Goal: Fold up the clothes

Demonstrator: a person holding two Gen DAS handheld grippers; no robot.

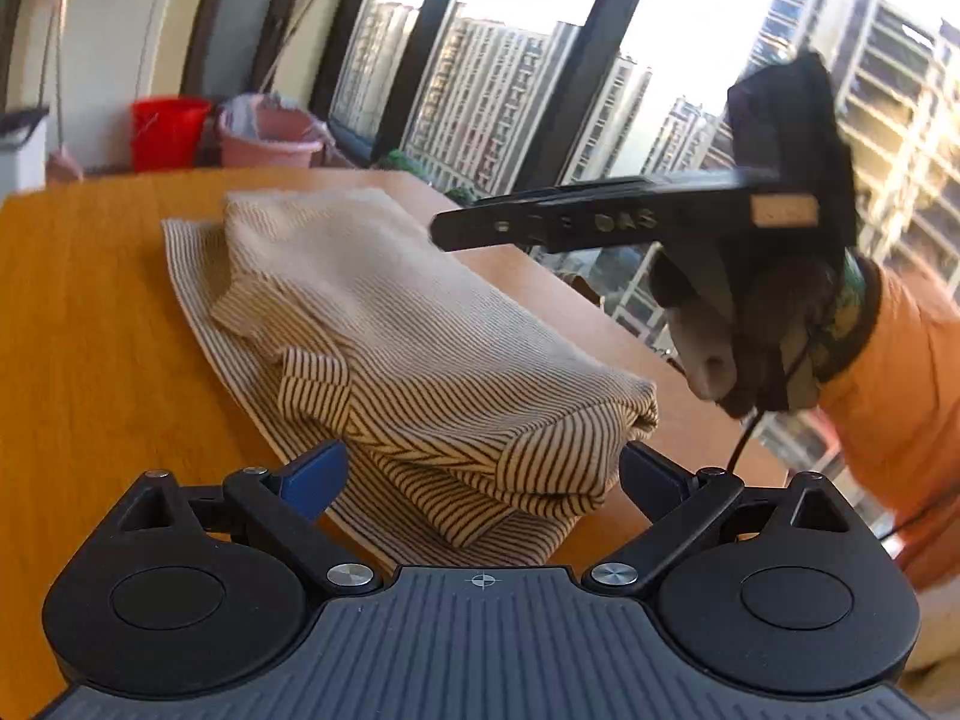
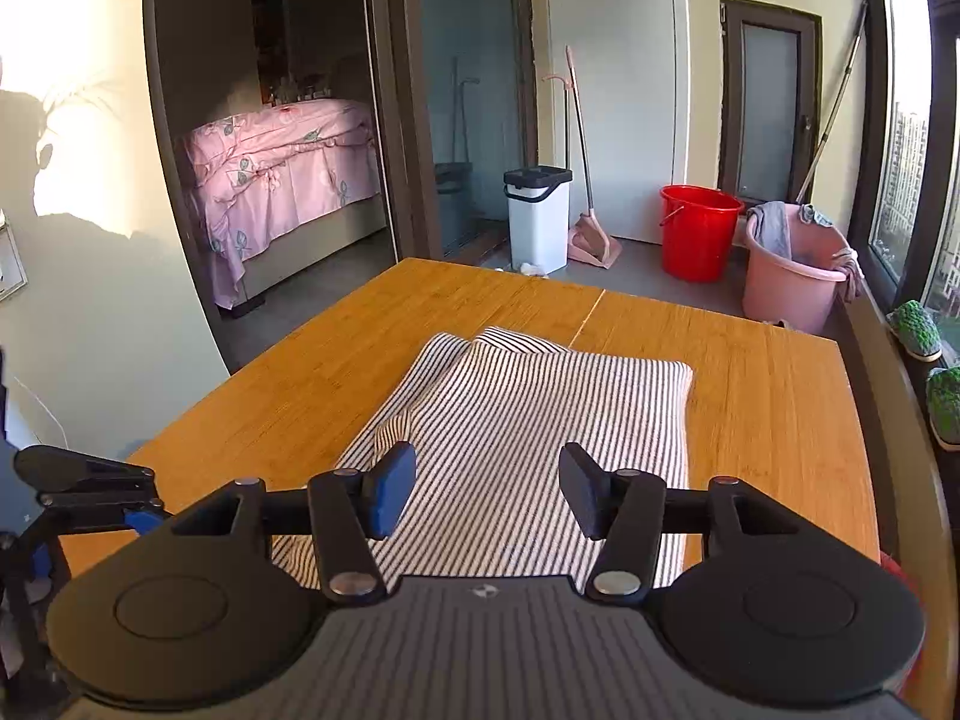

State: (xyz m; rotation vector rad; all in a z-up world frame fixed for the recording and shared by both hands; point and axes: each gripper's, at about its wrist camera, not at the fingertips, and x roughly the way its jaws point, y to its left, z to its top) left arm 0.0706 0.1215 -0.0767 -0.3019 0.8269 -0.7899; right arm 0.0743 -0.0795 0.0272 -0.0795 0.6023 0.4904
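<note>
One striped garment (image 2: 528, 438) lies folded on the wooden counter (image 2: 768, 396). Two tongs, left tongs (image 1: 483, 474) and right tongs (image 2: 487, 492), both gape wide, gripping nothing (two buckets beyond: red bucket (image 2: 699, 228), pink bucket (image 2: 792, 276)).

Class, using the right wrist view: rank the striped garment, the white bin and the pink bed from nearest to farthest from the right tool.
1. Striped garment, on the table just ahead of the right tool.
2. White bin, on the floor beyond the table.
3. Pink bed, far left, through the doorway.
</note>
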